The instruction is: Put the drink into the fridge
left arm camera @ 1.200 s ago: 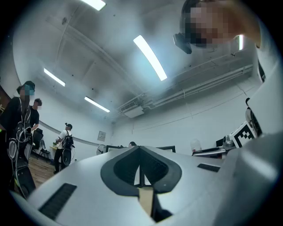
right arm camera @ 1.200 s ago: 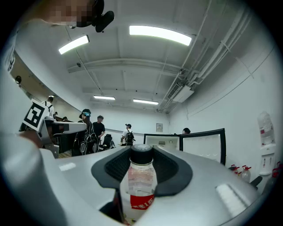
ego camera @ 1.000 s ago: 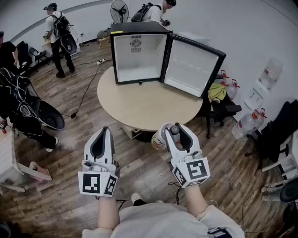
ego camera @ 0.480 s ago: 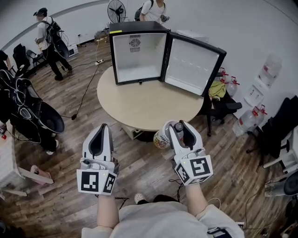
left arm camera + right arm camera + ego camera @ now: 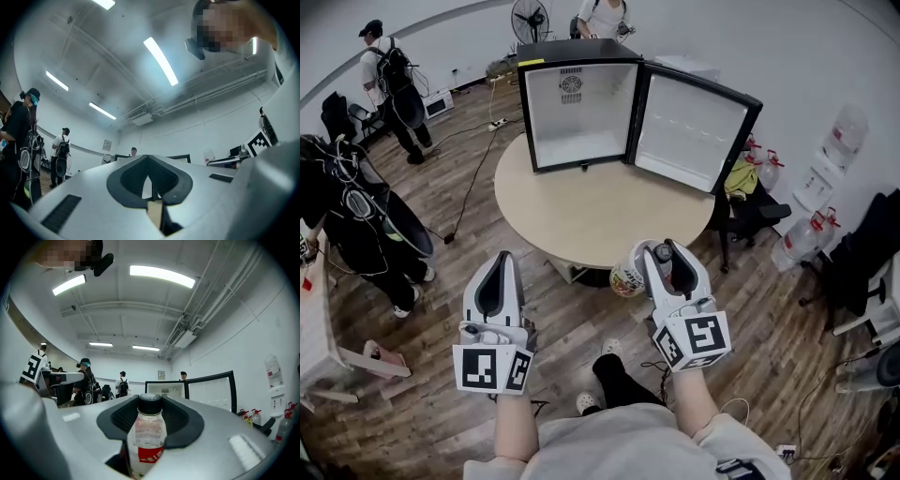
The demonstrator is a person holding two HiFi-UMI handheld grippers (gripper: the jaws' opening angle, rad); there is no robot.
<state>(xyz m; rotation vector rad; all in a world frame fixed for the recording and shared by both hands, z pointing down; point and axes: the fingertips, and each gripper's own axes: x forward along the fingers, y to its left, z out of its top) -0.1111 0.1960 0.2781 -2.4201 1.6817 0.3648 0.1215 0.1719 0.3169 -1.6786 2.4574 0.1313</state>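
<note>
A clear drink bottle [image 5: 149, 432] with a black cap and a red label sits upright between the jaws of my right gripper [image 5: 151, 414], which is shut on it. In the head view the right gripper [image 5: 667, 265] hangs just off the near edge of the round table [image 5: 600, 211], bottle [image 5: 654, 258] in its grip. The black mini fridge [image 5: 581, 108] stands at the table's far side, its door [image 5: 694, 131] swung open to the right and its white inside bare. My left gripper [image 5: 495, 281] is shut with nothing in it, left of the right one over the floor.
A printed cup-like container [image 5: 628, 277] shows beside the right gripper below the table edge. People stand at the far left [image 5: 389, 80] and behind the fridge [image 5: 605, 19]. A chair [image 5: 755, 216] and water jugs [image 5: 811, 244] are at the right. A fan [image 5: 525, 17] stands behind.
Both grippers have drifted slightly toward the table as the person steps forward. The right gripper's hold on the bottle is unchanged. The people at the back have shifted.
</note>
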